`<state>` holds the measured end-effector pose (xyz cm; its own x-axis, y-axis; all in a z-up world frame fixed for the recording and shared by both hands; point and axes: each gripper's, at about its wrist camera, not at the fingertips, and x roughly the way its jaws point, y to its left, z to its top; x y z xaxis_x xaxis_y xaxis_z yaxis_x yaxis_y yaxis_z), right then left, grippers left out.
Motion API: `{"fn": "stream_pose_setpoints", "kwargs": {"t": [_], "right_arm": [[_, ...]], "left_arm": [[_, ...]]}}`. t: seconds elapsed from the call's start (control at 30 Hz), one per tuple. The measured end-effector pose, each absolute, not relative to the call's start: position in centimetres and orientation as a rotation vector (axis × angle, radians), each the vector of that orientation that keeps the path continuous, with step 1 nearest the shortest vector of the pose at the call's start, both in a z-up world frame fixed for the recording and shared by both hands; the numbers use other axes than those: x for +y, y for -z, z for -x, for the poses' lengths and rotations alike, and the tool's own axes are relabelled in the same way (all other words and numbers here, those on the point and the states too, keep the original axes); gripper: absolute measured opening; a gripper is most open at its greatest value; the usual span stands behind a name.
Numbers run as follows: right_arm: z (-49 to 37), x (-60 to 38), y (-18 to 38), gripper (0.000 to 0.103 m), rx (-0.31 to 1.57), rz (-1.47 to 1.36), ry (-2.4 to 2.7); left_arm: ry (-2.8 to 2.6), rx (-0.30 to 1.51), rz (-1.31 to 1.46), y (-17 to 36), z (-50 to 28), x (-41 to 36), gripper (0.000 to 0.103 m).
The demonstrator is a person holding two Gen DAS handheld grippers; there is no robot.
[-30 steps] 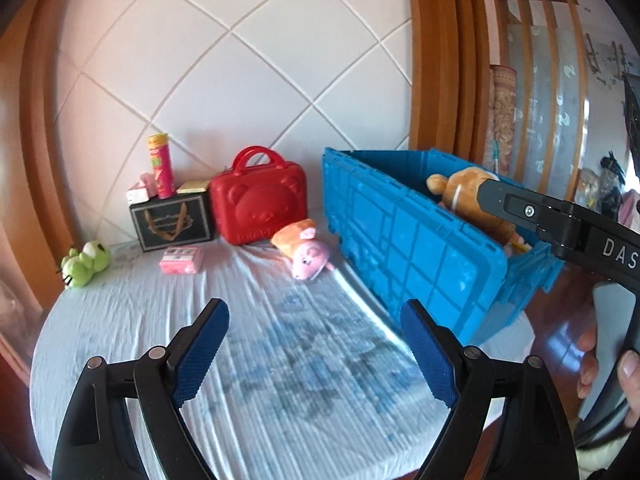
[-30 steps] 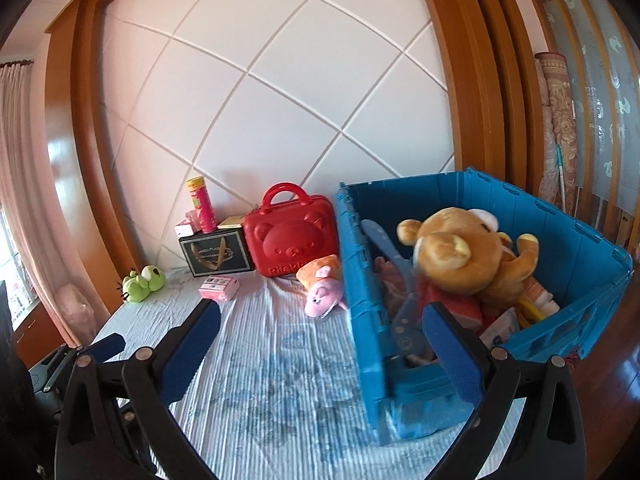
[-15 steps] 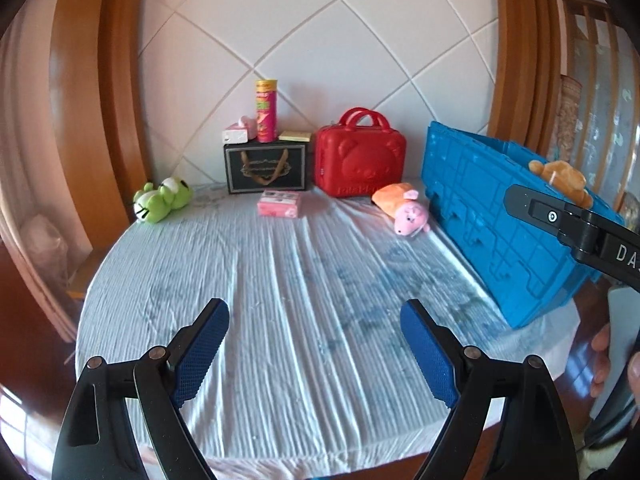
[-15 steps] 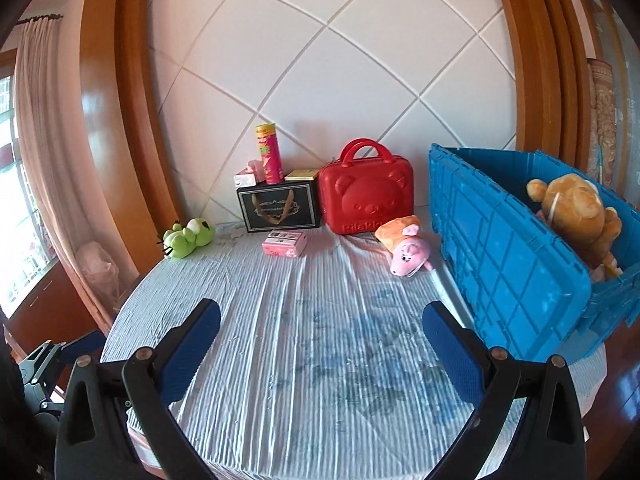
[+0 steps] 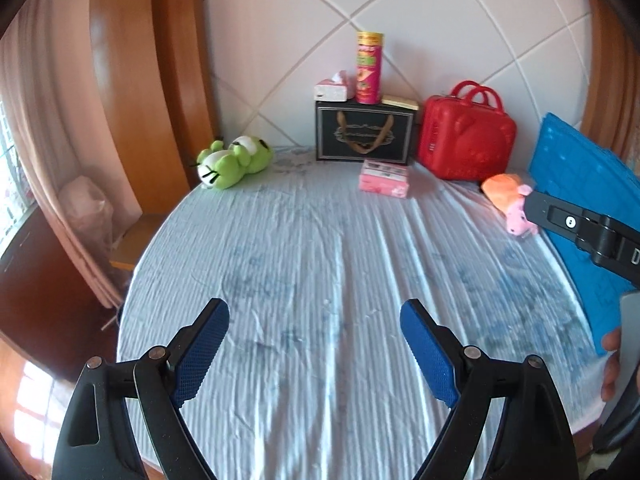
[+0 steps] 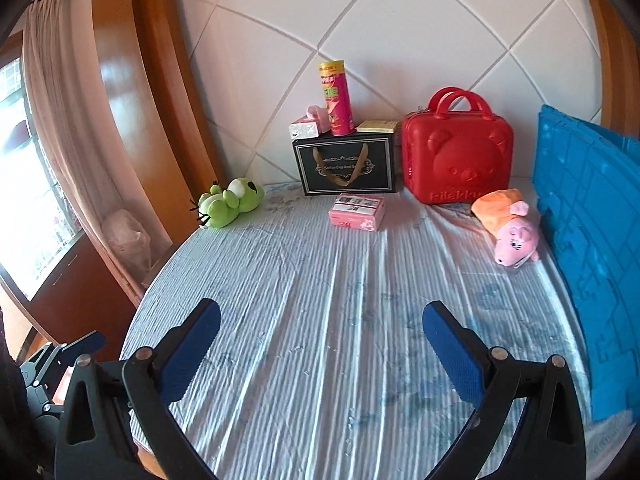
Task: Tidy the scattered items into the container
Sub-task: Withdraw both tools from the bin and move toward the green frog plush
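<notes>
A blue plastic crate (image 5: 580,184) (image 6: 588,240) stands at the right edge of the round table. A pink and orange pig plush (image 5: 510,200) (image 6: 510,226) lies next to its wall. A small pink box (image 5: 385,179) (image 6: 357,211) lies mid-back. A green frog plush (image 5: 234,162) (image 6: 230,202) lies at the back left. My left gripper (image 5: 314,332) is open and empty above the near table. My right gripper (image 6: 320,332) is open and empty too; its arm (image 5: 580,232) shows at right in the left wrist view.
A black gift box (image 5: 364,136) (image 6: 346,166) at the back carries a pink snack tube (image 5: 369,68) (image 6: 338,98), a tissue pack (image 5: 333,89) and a yellow pad. A red bear case (image 5: 466,138) (image 6: 456,152) stands beside it. The table edge curves at left.
Both grippers have swung left, away from the crate. The crate's inside and the brown bear plush have left view; the frog, the pink box and the table's left edge have come towards centre.
</notes>
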<state>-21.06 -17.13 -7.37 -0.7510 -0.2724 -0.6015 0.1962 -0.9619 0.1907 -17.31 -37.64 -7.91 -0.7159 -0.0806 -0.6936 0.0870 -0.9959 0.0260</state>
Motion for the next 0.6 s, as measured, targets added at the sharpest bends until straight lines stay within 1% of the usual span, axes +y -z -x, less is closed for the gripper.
{"fn": "stream_pose_setpoints", "kwargs": {"t": [0.17,0.33,0.5,0.6], "right_arm": [[25.8,-21.9,8.3,0.103,-0.115,-1.0,2.633],[28.9,-26.4,9.4,0.103,-0.083,-1.047,2.581],[31.4,-31.1,10.4,0.103,-0.083,-1.066,2.573],[33.6,-33.9,10.9,0.103,-0.14,-1.083,2.593]], "left_arm": [[2.709,0.069,-1.132,8.8,21.0,-43.9,0.088],[2.656,0.067,-1.127,9.8,24.6,-49.2,0.088],[2.661,0.031,-1.136,11.2,28.9,-54.9,0.088],[2.718,-0.017,-1.161,12.3,32.0,-58.8,0.088]]}}
